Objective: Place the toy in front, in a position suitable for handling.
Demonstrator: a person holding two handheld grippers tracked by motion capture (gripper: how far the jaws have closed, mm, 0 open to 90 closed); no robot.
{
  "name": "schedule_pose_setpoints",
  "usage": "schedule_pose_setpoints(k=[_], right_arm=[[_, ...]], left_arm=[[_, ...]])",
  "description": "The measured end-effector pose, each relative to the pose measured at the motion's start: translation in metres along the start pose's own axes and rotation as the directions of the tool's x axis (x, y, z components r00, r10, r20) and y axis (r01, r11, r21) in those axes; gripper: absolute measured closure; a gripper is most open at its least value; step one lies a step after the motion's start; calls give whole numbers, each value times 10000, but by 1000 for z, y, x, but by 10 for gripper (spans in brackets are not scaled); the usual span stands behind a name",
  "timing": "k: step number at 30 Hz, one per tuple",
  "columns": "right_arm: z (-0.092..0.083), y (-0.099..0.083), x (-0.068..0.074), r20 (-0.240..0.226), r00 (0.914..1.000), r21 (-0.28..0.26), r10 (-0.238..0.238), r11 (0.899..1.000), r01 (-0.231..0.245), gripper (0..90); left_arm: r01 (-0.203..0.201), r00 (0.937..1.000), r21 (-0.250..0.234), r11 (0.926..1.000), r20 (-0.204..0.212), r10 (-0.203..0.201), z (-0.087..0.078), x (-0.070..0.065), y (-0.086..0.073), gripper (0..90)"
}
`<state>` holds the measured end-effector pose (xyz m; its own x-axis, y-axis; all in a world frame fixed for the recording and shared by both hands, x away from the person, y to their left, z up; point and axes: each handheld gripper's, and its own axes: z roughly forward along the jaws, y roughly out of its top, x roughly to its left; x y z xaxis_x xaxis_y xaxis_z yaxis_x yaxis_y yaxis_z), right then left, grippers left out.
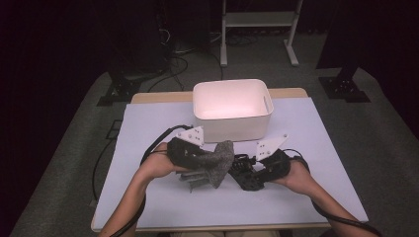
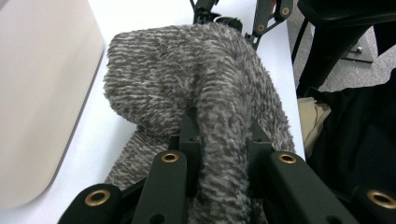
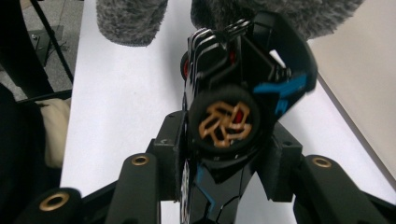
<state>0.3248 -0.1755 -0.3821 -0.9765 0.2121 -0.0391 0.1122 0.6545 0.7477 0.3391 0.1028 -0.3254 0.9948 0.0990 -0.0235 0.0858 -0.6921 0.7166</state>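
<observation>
A grey fuzzy sock (image 1: 221, 159) hangs over the table in front of the white bin. My left gripper (image 1: 203, 168) is shut on it; in the left gripper view the sock (image 2: 196, 79) bulges out between and over the two black jaws of that gripper (image 2: 222, 133). A black toy car (image 1: 243, 176) with blue trim sits in my right gripper (image 1: 253, 173), just right of the sock. In the right gripper view the car (image 3: 229, 116) stands nose-away with a gold-spoked wheel facing the camera, and the right gripper (image 3: 224, 156) is shut on its body. The sock's ends (image 3: 130, 18) hang beyond it.
A white plastic bin (image 1: 232, 129) with nothing visible inside stands at the back middle of the pale mat (image 1: 148, 123); its wall (image 2: 37, 93) is close on the left gripper's left side. Past the table are a white frame's legs (image 1: 257, 29) and cables on the floor.
</observation>
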Motion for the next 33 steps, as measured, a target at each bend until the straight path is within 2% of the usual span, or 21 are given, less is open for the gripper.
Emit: schedule_pose_setpoints(k=[5, 8, 9, 11, 12, 15, 16, 17, 19, 20, 25, 26, 27, 30, 33], right_arm=[[-7, -7, 3, 31, 9999, -415, 127, 9991, -125, 567], [-6, -9, 3, 56, 9998, -582, 177, 9982, -174, 568], [-3, -9, 3, 4, 9996, -790, 286, 9965, -285, 570], [1, -6, 3, -31, 9998, -850, 220, 9961, -222, 590], [2, -3, 5, 82, 9999, -1044, 147, 9944, -138, 590], [10, 6, 6, -218, 9998, -949, -35, 9955, 14, 592], [13, 8, 7, -204, 9996, -923, -174, 9956, 155, 593], [15, 11, 8, -180, 9996, -832, -224, 9963, 209, 593], [16, 12, 8, -176, 9994, -775, -286, 9966, 271, 592], [15, 11, 7, -190, 9996, -801, -230, 9966, 214, 592], [12, 5, 8, -88, 9999, -1029, -51, 9947, 42, 592], [11, 5, 9, -57, 10000, -1021, -21, 9948, 16, 592], [10, 4, 8, -51, 10000, -1059, -5, 9944, 0, 592], [6, -1, 8, -48, 9999, -1193, 97, 9928, -102, 591], [1, -6, 8, -15, 9999, -1275, 133, 9918, -134, 591]], left_arm=[[-63, 9998, 98, 9999, 188, 62, 6, 0, 6, 750], [-77, 9996, 155, 9999, 282, 72, 9, 1, 6, 751], [-120, 9993, 175, 9998, 346, 114, 12, 0, 6, 751], [-140, 9993, 147, 9998, 349, 135, 12, -1, 7, 751], [-144, 9993, 120, 9998, 346, 140, 11, -1, 7, 751], [-123, 9992, 150, 9998, 381, 117, 8, -2, 6, 752], [-123, 9992, 150, 9998, 381, 117, 8, -2, 6, 754], [-167, 9993, 349, 9993, 334, 155, 11, -2, 5, 754], [-154, 9993, 278, 9995, 350, 144, 11, -2, 4, 754], [-96, 9993, 63, 9999, 355, 93, 11, -2, 6, 754], [-629, 9969, 388, 9973, 494, 610, 22, -5, 26, 754], [-629, 9969, 388, 9973, 494, 610, 22, -5, 26, 754], [-728, 9962, 464, 9963, 508, 705, 25, -5, 34, 754], [-908, 9945, 571, 9942, 573, 876, 29, -6, 44, 754], [-1011, 9931, 616, 9930, 661, 970, 31, -6, 46, 756]])
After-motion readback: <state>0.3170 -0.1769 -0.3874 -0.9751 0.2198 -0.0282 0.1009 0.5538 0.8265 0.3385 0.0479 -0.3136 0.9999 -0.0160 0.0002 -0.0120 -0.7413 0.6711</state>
